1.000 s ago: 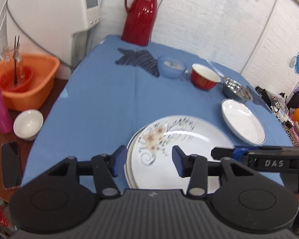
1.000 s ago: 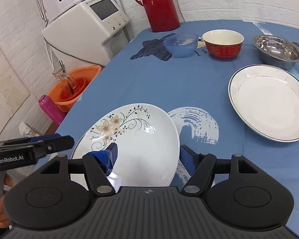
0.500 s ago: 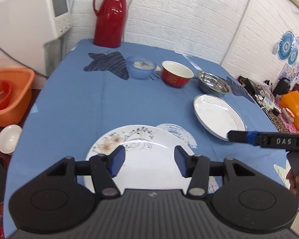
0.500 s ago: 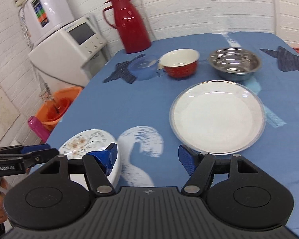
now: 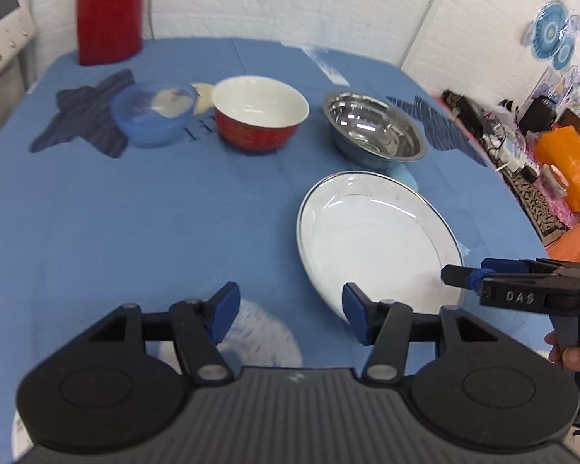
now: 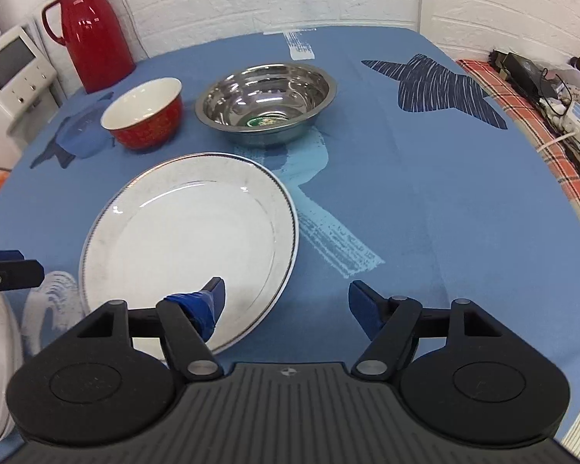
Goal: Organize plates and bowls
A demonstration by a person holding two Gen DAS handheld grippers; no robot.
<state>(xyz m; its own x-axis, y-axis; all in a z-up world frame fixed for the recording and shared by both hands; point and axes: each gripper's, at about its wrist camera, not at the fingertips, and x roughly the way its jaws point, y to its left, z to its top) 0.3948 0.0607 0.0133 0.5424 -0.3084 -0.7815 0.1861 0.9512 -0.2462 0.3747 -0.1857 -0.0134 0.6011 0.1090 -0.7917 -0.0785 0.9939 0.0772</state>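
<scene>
Both views are bright and evenly lit, with soft, faint shadows under the dishes; white streaks of glare sit on the steel bowl (image 6: 266,105) and the red flask (image 6: 91,27), and a thin arc of shine on the white plate (image 6: 189,239); the left wrist view is smeared with motion blur, worst at the flask and far wall; fisheye distortion bows the desk (image 6: 425,201) edges, and dark corners frame each view.
</scene>
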